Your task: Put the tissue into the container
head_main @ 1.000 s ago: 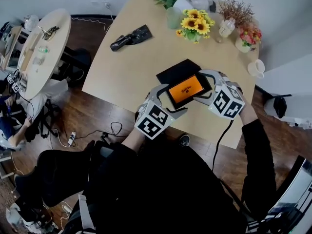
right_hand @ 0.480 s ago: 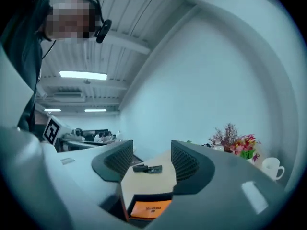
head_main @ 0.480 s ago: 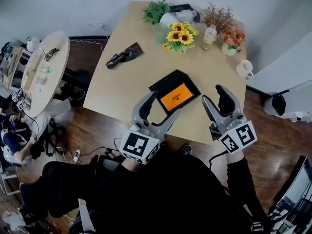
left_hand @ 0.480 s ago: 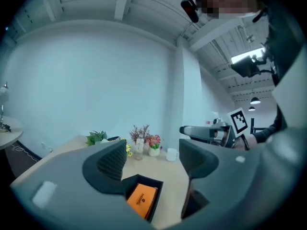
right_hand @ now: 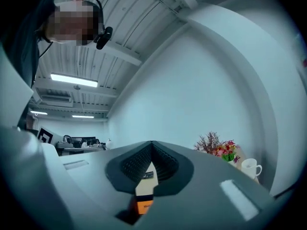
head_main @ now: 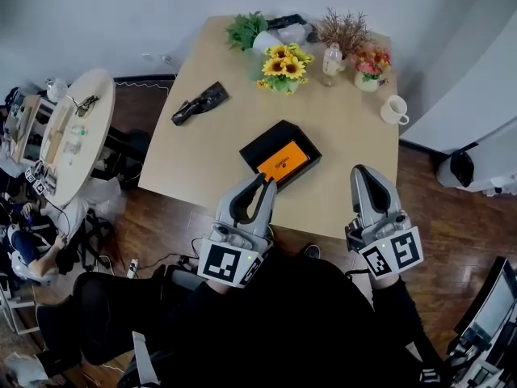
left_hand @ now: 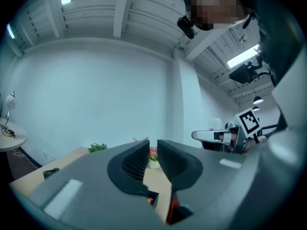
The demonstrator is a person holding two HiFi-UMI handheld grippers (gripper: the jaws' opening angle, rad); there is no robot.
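An orange tissue pack (head_main: 282, 161) lies inside an open black container (head_main: 260, 142) on the wooden table (head_main: 202, 156). Both grippers hang in the air over the table's near edge, clear of the container. My left gripper (head_main: 266, 184) points level; its jaws have just closed to a thin slit with nothing between them (left_hand: 152, 147). My right gripper (head_main: 363, 171) has also just closed, and its tips meet with nothing held (right_hand: 152, 145). Below the right gripper's jaws a strip of the orange pack (right_hand: 144, 206) shows. The right gripper (left_hand: 211, 135) also appears at the right of the left gripper view.
At the table's far end stand sunflowers (head_main: 281, 63), a green plant (head_main: 243, 29), a small bottle (head_main: 330, 57), a pot of pink flowers (head_main: 367, 63) and a white mug (head_main: 393, 109). A black crumpled object (head_main: 199, 102) lies at the left. A round side table (head_main: 69, 128) stands further left.
Both grippers have lifted off the container and drawn back toward the near edge, turning level. Their jaws went from wide open to closed. The orange pack stays in the container.
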